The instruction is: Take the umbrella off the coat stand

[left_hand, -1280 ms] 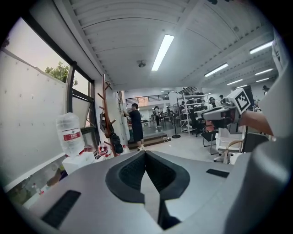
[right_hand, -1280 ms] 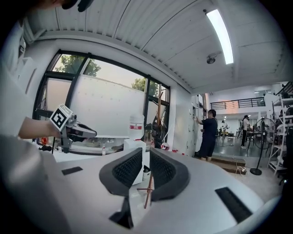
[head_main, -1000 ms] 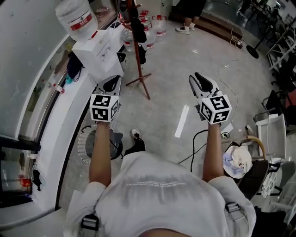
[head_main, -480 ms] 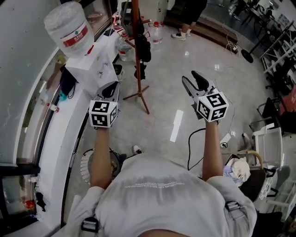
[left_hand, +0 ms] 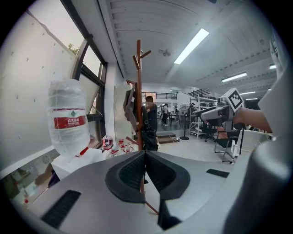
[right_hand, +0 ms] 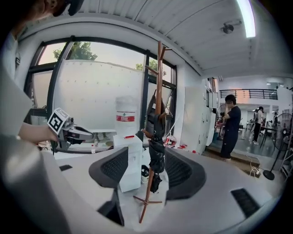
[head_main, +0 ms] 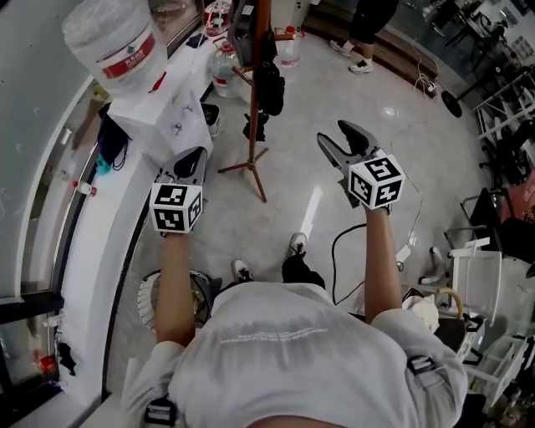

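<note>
Black folded umbrella hangs upright against the pole of a red-brown wooden coat stand, about mid-height. It is prob. hooked on a peg, though the hook point can't be made out. The stand is on the tiled floor, far from the person & slightly left of centre.

Right gripper is held out toward the stand, well apart from it. Its jaws are part open & opening, w/ nothing btwn them. The umbrella only lines up in the gap at a distance, which looks like readying to grab it.

Left gripper is out in front too, jaws closed together & empty, prob. spare for now.

To the left of the stand is a white water dispenser w/ an upturned bottle by the window wall. A 2nd person stands at far right.
</note>
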The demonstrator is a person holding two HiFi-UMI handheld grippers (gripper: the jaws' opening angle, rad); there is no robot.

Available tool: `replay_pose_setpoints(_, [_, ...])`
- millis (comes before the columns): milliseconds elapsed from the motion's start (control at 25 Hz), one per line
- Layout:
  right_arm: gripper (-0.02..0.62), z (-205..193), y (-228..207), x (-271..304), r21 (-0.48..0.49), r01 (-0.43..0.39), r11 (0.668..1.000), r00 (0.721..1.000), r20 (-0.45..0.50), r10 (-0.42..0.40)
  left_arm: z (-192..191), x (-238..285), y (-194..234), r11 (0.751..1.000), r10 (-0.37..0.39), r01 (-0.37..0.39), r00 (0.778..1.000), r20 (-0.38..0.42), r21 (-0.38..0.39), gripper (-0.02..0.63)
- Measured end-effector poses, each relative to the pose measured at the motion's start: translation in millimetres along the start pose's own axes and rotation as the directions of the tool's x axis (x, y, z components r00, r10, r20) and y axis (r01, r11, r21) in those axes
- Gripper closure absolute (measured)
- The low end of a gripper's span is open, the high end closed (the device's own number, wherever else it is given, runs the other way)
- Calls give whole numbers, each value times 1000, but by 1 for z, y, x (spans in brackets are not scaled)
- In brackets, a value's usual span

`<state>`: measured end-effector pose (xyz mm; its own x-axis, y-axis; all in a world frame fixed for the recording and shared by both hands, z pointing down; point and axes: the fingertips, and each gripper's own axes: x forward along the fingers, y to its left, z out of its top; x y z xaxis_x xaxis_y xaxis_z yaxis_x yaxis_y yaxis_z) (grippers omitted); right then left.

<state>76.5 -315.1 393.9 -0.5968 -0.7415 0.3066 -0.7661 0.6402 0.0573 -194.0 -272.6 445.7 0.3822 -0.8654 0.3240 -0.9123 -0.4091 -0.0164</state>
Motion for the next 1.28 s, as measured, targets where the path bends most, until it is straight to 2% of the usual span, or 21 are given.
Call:
replay_pose_setpoints(160, [311,-7,-19,49,27,-94,995,995,-22,95,-16,20,4,999,40,-42,998,-48,-34,591])
replay_pose_setpoints(360, [247,-13,-49,112,-7,-193,981,980,-42,193,-10,57,18,989,130,-135,989,-66,-68,591])
replay_pose_setpoints(520, [222,-28,-50,162,-50,-333,942,941,-86,328,-13,70,26,968,227,-236,968,-105,-85,591])
replay_pose_setpoints(640, [196,-38,-49,194,-91,-405,910,912,-116,395,-14,83,30,954,270,-283,955,-124,-97,591])
replay_pose_setpoints(800, [183,-54,-37,233,-95,-496,863,864,-155,479,-26,90,33,926,329,-350,932,-152,-141,591])
replay_pose_setpoints(880, [174,-61,-32,250,-109,-520,847,849,-172,499,-33,91,32,911,354,-380,920,-167,-161,591])
replay_pose_setpoints(1040, [149,-70,-27,279,-180,-537,824,840,-204,503,-48,95,28,889,384,-419,903,-195,-188,591])
replay_pose_setpoints(1280, [143,-74,-18,308,-189,-562,805,824,-211,526,-71,100,25,869,394,-444,888,-238,-219,591])
